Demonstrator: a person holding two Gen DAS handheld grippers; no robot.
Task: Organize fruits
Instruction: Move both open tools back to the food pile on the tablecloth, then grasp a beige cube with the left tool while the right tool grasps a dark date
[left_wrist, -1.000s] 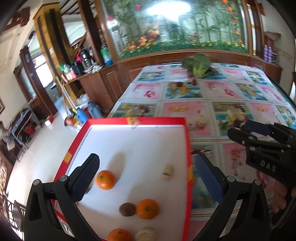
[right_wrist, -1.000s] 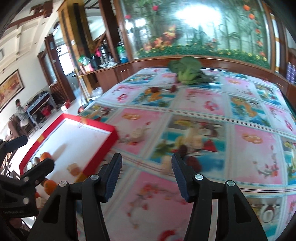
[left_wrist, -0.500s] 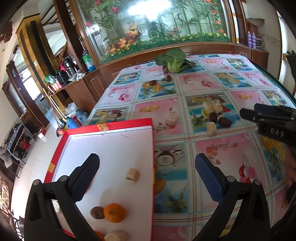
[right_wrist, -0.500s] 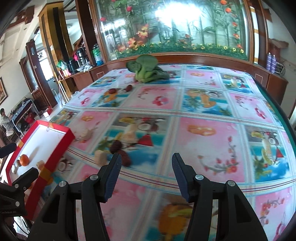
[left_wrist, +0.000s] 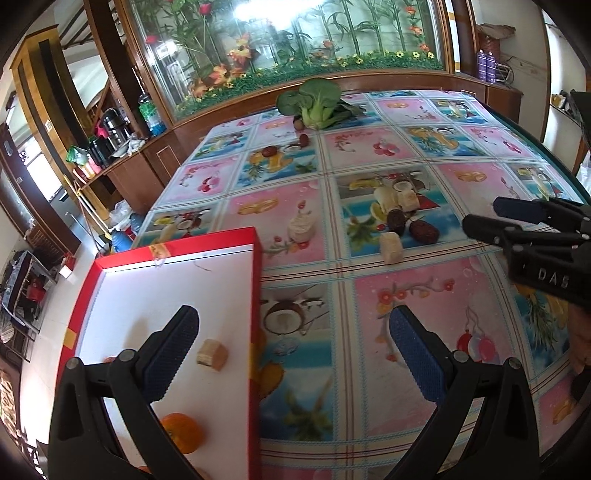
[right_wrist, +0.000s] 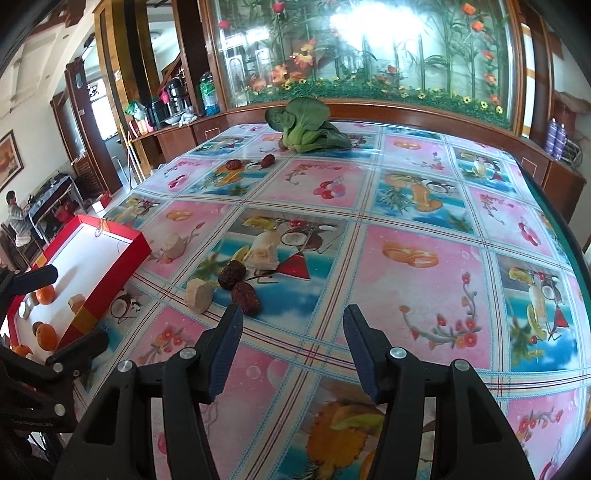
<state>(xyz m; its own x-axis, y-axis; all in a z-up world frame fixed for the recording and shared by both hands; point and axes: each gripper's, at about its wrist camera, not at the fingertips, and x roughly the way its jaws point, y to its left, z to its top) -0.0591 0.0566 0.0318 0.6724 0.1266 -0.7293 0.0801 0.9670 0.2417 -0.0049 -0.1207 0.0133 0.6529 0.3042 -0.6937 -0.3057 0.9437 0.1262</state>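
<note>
So on the table (right_wrist: 424, 206): four dark red dates (right_wrist: 245, 297), four pale banana chunks (right_wrist: 198, 295), one bunch of greens (right_wrist: 308, 127). In the red tray (right_wrist: 110, 280) at the left edge: three oranges (right_wrist: 45, 294) and one more pale chunk (left_wrist: 211, 355).

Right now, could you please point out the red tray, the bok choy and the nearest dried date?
red tray (left_wrist: 255, 280), left wrist view, right wall.
bok choy (right_wrist: 306, 125), right wrist view, leaves.
nearest dried date (right_wrist: 246, 297), right wrist view, middle.
</note>
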